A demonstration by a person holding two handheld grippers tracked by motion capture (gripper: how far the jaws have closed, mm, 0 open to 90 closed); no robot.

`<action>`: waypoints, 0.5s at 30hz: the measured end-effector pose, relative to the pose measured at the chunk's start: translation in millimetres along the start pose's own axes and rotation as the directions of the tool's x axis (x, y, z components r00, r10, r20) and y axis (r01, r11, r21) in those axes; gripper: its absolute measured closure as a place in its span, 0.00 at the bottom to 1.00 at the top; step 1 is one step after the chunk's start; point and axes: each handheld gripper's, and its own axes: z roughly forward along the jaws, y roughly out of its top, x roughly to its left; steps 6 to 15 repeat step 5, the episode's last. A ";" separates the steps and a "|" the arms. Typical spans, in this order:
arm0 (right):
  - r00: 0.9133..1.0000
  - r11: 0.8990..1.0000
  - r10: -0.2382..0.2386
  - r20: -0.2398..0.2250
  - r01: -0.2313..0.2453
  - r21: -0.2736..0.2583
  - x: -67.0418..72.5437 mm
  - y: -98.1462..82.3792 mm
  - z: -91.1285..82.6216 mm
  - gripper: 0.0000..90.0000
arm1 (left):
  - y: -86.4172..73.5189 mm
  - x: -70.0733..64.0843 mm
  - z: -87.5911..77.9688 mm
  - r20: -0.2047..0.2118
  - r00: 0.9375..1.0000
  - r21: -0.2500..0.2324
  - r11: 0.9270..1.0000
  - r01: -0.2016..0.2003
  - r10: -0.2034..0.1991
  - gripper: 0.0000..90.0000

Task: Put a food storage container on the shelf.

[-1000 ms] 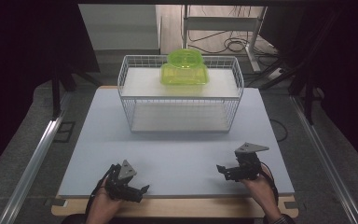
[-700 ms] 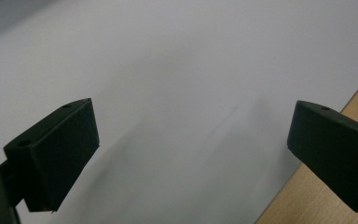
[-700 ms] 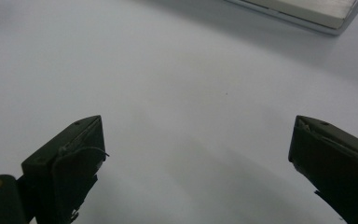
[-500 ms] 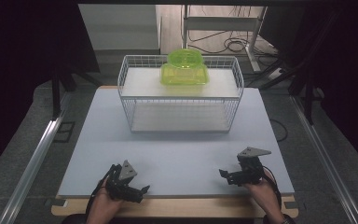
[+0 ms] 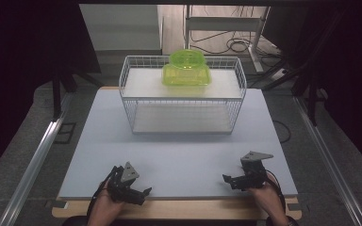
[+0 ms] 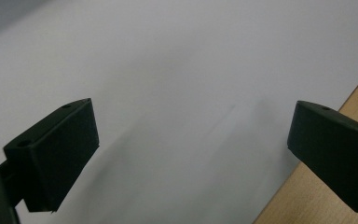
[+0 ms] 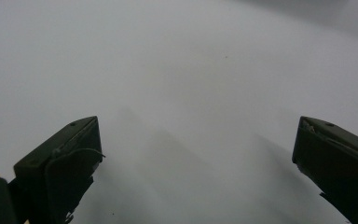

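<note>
I have both grippers low at the near edge of the table (image 5: 179, 155), one in each hand. My left gripper (image 5: 139, 193) sits at the near left corner of the pale board, its jaws spread wide with nothing between them. In the left gripper view the left gripper (image 6: 191, 135) looks over bare board surface, with the wooden table edge (image 6: 335, 205) showing past the right-hand jaw. My right gripper (image 5: 231, 181) rests at the near right, well apart from the left one, jaws pointing inward toward the middle of the board. In the right gripper view the right gripper (image 7: 196, 149) stands fully open over plain board, gripping nothing.

The wire basket (image 5: 183, 96) stands at the far middle of the board, open side up, with a white shelf across its upper part. The green plastic container (image 5: 186, 69) sits on that shelf at the back, upright, its lid on top. Both grippers are well apart from the basket and the container; neither touches them.
</note>
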 end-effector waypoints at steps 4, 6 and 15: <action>1.000 1.000 -0.011 0.005 0.011 0.010 0.5 -0.4 1.5 0.01 | 0.4 0.1 -0.1 -0.002 1.000 -0.003 1.000 0.001 -0.001 0.02; 1.000 1.000 -0.008 0.004 0.008 0.010 0.6 -0.3 1.3 0.01 | 0.5 0.2 -0.2 -0.003 1.000 -0.005 1.000 0.002 -0.003 0.02; 1.000 1.000 -0.008 0.004 0.008 0.010 0.6 -0.3 1.3 0.01 | 0.5 0.2 -0.2 -0.003 1.000 -0.005 1.000 0.002 -0.003 0.02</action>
